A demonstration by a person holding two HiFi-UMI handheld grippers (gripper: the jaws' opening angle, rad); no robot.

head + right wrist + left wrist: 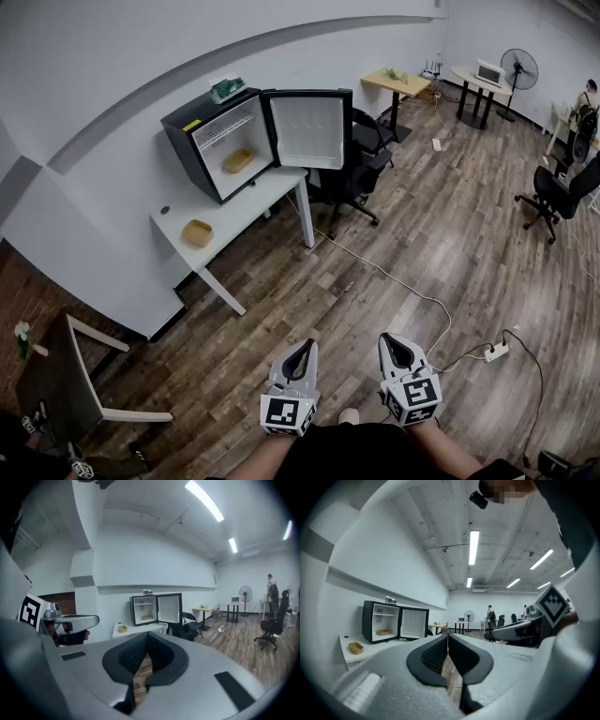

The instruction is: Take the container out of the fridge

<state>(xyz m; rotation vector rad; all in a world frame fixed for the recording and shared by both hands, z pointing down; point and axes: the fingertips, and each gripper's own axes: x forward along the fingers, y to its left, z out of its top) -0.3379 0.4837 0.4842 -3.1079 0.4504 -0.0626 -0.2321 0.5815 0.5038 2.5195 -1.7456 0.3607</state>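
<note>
My left gripper (307, 345) and right gripper (392, 337) hang side by side low in front of me over the wood floor (394, 244). Each has its jaws pressed together on nothing, and both are well apart from the fridge (217, 141). The fridge stands on the white tabletop (267, 192) against the wall with its door (307, 128) swung wide; the container (238, 160) sits inside, in the lower part, and a similar tub (197, 232) lies out on the tabletop towards its other end.
</note>
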